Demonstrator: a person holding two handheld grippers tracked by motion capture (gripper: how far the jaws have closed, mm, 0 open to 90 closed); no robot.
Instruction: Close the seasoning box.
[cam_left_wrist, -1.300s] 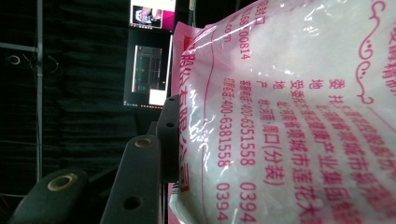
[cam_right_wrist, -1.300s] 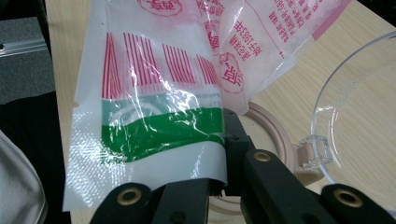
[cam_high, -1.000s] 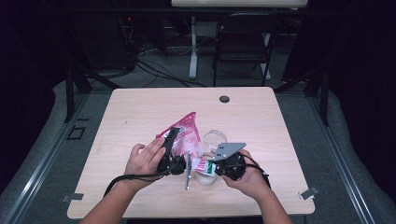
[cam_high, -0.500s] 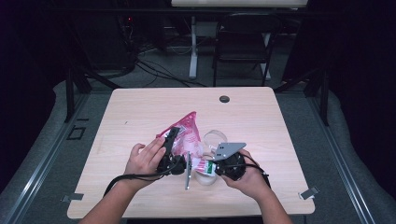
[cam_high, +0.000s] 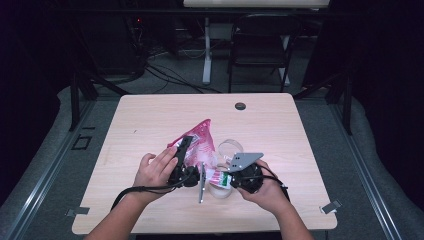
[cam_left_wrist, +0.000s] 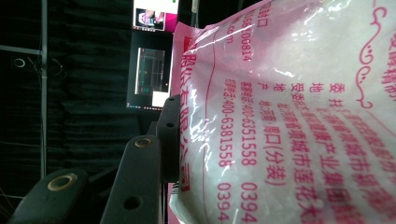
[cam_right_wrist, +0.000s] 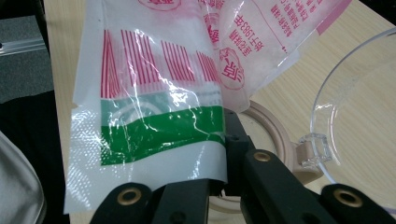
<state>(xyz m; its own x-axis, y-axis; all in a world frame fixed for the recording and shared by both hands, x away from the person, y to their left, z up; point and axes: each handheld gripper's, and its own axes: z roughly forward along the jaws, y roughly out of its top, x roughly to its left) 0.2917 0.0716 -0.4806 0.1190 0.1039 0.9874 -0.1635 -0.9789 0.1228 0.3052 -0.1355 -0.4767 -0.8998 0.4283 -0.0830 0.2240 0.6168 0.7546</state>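
Note:
A pink printed plastic bag (cam_high: 200, 145) full of white grains is held up over the front of the table (cam_high: 150, 120) between both hands. My left gripper (cam_high: 189, 147) is shut on the bag's full body; in the left gripper view the bag (cam_left_wrist: 289, 121) presses against one black jaw and hides the other. My right gripper (cam_high: 220, 177) is shut on the bag's flat end with the green stripe (cam_right_wrist: 159, 130), its jaws (cam_right_wrist: 219, 182) pinching the film. A clear jar with a beige rim (cam_right_wrist: 275, 135) and an open clear lid (cam_right_wrist: 355, 93) stands just behind that end.
A black round plug (cam_high: 240, 106) sits in the tabletop near the far edge. A folding chair (cam_high: 260, 40) and cables stand beyond the table. Bare wood lies to the left, the right and the back of the hands.

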